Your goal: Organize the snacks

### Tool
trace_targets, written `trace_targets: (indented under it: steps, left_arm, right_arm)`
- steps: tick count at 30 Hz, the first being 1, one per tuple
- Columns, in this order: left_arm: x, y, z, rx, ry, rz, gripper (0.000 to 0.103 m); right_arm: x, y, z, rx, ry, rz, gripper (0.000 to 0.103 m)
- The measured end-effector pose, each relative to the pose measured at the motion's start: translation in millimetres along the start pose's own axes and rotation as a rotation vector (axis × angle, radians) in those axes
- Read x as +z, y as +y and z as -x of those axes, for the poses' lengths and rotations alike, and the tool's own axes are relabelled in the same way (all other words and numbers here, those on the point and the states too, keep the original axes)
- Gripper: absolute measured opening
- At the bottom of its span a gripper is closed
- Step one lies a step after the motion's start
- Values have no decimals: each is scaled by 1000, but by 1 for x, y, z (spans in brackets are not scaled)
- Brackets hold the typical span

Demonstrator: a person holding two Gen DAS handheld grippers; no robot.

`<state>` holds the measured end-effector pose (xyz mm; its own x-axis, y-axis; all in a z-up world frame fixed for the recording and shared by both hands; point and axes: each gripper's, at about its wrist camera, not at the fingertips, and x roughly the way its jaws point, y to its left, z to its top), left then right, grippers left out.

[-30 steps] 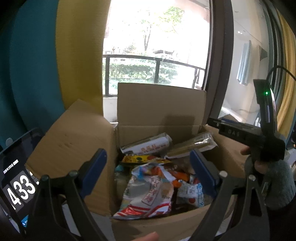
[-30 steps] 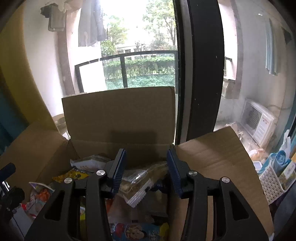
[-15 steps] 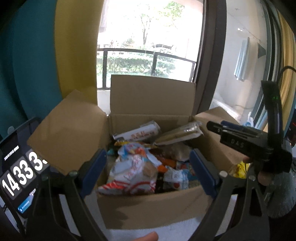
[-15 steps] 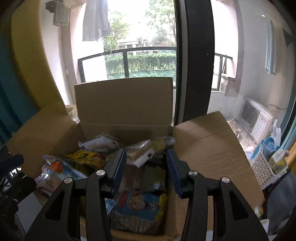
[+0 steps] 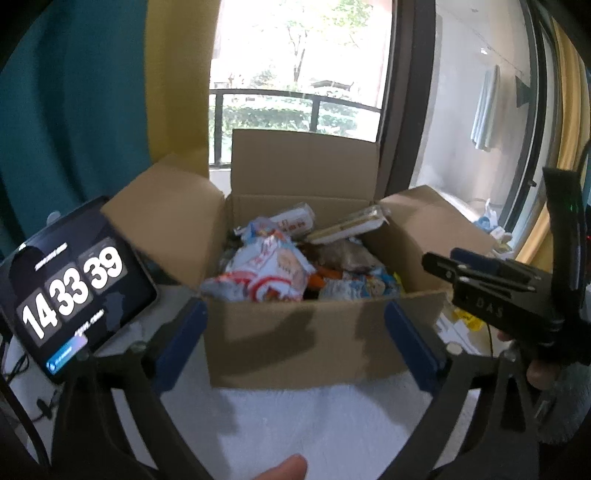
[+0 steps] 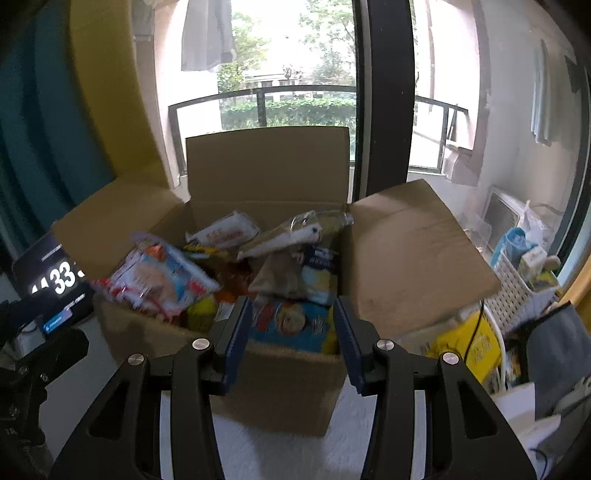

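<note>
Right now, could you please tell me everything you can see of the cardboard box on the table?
The cardboard box is plain brown corrugated card, standing upright on a white tabletop before a window. Its top is open: the rear flap stands up, the left and right flaps splay outward. It is heaped with snack packets that rise above its rim. A tablet showing a clock stands beside its left flap. Neither gripper touches it.

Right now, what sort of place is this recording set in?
Probably a home, a room beside a balcony. A cardboard box full of snack packs sits by a large window with a balcony railing and greenery outside, laundry hangs out there, and a basket holds household clutter.
</note>
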<state>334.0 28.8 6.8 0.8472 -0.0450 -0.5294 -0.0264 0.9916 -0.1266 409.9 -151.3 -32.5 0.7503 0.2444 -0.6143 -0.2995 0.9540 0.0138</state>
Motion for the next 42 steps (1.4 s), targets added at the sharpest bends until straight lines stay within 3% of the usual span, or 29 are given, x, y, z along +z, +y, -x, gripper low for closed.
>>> trace_targets:
  steps: [11, 27, 42]
  left_arm:
    - [-37, -6, 54, 1, -16, -8, 99]
    - [-87, -24, 135, -8, -44, -31, 99]
    - [-92, -44, 204, -23, -127, -87, 99]
  right_arm:
    - [-44, 15, 55, 10, -2, 31, 48]
    - [-86, 28, 146, -12, -76, 43, 49]
    - [-105, 32, 231, -10, -195, 44, 50]
